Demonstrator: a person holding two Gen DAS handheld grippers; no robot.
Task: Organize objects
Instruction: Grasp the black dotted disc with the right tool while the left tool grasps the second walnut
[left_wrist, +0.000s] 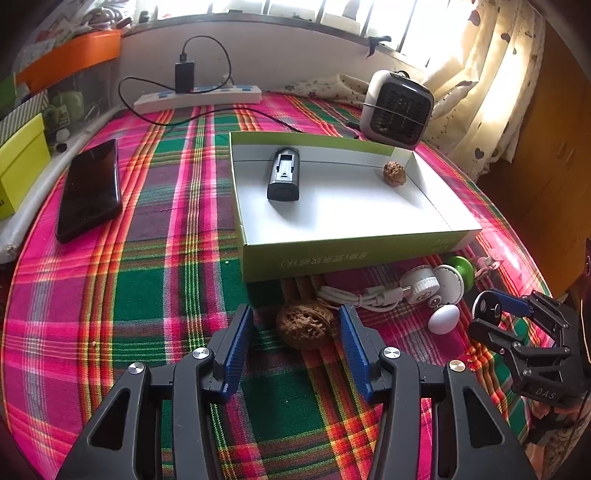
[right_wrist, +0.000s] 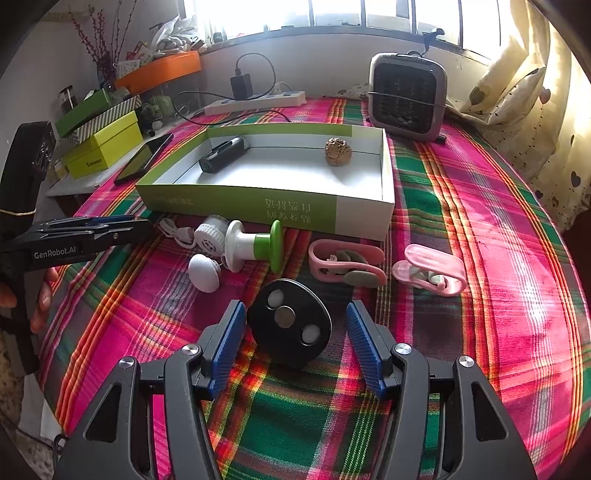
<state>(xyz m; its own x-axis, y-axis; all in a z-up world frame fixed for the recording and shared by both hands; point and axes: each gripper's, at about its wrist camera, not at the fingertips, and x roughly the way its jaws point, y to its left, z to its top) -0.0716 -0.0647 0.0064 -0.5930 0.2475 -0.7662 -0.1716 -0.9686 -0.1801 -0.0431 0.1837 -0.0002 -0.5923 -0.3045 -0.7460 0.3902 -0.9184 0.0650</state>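
Walnut (left_wrist: 306, 325) on plaid cloth (left_wrist: 155, 280), just ahead of left gripper (left_wrist: 296, 317), between the fingertips, nearer the right pad; jaws apart, no contact seen. Long axis roughly across the gap. Black disc (right_wrist: 289, 325) tilted on edge between the fingertips of right gripper (right_wrist: 295, 314); jaws apart, gaps on both sides. Each hand nearest its own item. Green-sided box (left_wrist: 258, 254) beyond, holding dark device (left_wrist: 283, 174) and second walnut (left_wrist: 394, 174). Walnut's underside hidden; white cable (left_wrist: 354, 295) behind it partly blocked. Disc's base contact unclear.
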